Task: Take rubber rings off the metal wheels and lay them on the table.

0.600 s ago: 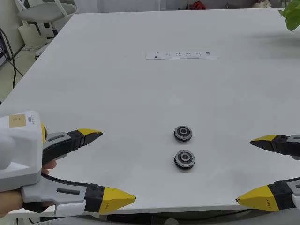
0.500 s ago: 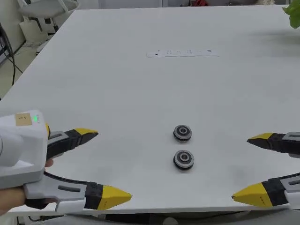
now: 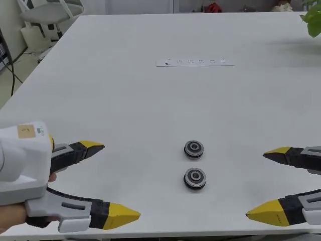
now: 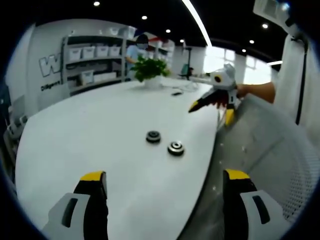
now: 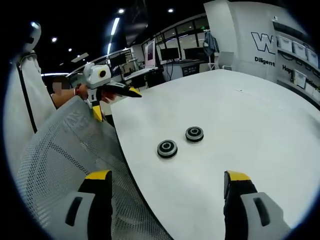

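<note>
Two small metal wheels with black rubber rings lie flat on the white table [image 3: 150, 100]: the far wheel [image 3: 194, 149] and the near wheel [image 3: 194, 178], close to the front edge. The same pair appears as the far wheel [image 4: 153, 136] and near wheel [image 4: 175, 148], and as the far wheel [image 5: 194, 134] and near wheel [image 5: 167, 149]. My left gripper [image 3: 108, 181] stands open to their left, well apart from them. My right gripper [image 3: 263, 185] stands open to their right, also apart. Nothing is between either pair of yellow fingertips [image 4: 93, 176].
A flush white socket strip [image 3: 194, 63] lies in the table's middle, farther back. A green plant [image 3: 313, 17] stands at the far right corner. A white mesh chair back [image 5: 65, 150] sits right below the table's front edge. Chairs [image 3: 47, 10] stand beyond the far left corner.
The head view has shifted slightly, so the wheels sit lower in the picture. Both grippers stay open at the same spots beside the wheels.
</note>
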### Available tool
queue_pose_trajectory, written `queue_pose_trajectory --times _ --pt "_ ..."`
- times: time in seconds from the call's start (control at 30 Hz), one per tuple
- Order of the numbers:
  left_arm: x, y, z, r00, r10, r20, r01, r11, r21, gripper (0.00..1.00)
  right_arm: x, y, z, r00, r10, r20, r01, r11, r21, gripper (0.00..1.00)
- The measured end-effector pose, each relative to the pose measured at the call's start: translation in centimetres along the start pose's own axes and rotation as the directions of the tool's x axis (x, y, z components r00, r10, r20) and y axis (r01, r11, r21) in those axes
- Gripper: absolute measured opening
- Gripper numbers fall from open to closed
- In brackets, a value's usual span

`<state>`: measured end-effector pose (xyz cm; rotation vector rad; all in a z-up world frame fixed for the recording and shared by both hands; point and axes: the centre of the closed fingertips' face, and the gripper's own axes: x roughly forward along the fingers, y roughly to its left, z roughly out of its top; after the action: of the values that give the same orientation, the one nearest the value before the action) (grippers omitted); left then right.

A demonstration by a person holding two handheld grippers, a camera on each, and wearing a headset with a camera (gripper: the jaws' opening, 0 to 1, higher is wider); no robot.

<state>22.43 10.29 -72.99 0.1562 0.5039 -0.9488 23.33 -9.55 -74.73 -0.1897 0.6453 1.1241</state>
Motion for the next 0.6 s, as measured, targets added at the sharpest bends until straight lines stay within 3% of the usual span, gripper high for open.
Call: queue_pose_trajectory --times 0.2,0.33,0.47,0.6 --pt "-0.2 -0.1 -0.3 1.0 -0.001 -0.003 0.001 1.0 -0.002 0.98 -0.1 0.3 -0.3 1.0 0.0 -0.009 0.0 1.0 0.001 0.89" --pt "-0.8 -0.1 -0.4 0.9992 -0.017 -0.036 0.017 1.0 0.004 0.98 -0.8 0.0 -0.1 0.9999 -0.008 -0.008 0.008 1.0 0.01 0.89" --pt "-0.9 0.6 0.1 0.9998 0.008 -0.02 -0.008 1.0 -0.01 0.98 -1.1 -0.5 0.4 0.9998 -0.02 0.009 0.02 0.999 0.029 0.88" --pt "-0.5 0.3 0.0 0.9999 0.005 -0.01 -0.005 1.0 -0.017 0.98 -0.7 -0.4 0.1 0.9996 -0.018 0.02 0.017 0.999 0.05 0.87"
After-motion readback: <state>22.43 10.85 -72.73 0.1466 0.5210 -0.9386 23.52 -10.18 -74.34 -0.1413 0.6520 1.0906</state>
